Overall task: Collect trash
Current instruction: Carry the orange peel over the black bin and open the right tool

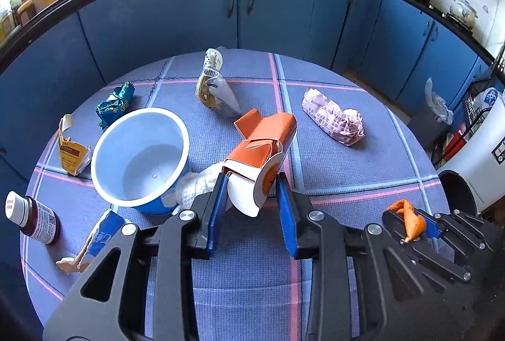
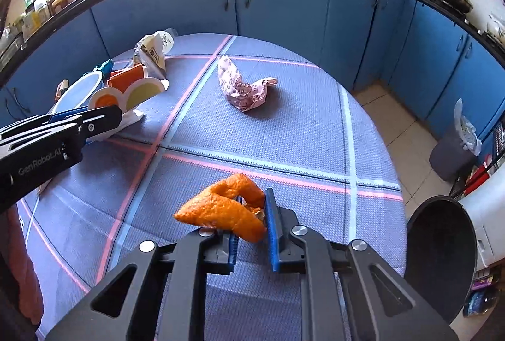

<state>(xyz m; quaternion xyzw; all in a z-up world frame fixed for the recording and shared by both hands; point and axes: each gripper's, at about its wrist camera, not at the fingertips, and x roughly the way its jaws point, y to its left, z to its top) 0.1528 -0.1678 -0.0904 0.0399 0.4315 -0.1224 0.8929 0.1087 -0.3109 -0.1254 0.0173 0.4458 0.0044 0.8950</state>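
My left gripper (image 1: 252, 187) is shut on an orange and white carton (image 1: 265, 139), its blue pads pinching the carton's near end just above the checked tablecloth (image 1: 347, 170). The carton (image 2: 126, 88) and the left gripper (image 2: 98, 120) also show at the left of the right wrist view. My right gripper (image 2: 254, 199) is shut on a curled piece of orange peel (image 2: 217, 205), held over the table's near right part. That peel (image 1: 408, 216) shows in the right gripper (image 1: 410, 226) at the lower right of the left wrist view.
A blue and white cup (image 1: 142, 158) stands left of the carton, with white tissue (image 1: 195, 186) beside it. Crumpled pink paper (image 1: 331, 117), a teal wrapper (image 1: 115, 104), a pale bag (image 1: 214, 88), a torn yellow box (image 1: 71, 148) and a bottle (image 1: 31, 218) lie around. A black bin (image 2: 442, 252) stands right of the table.
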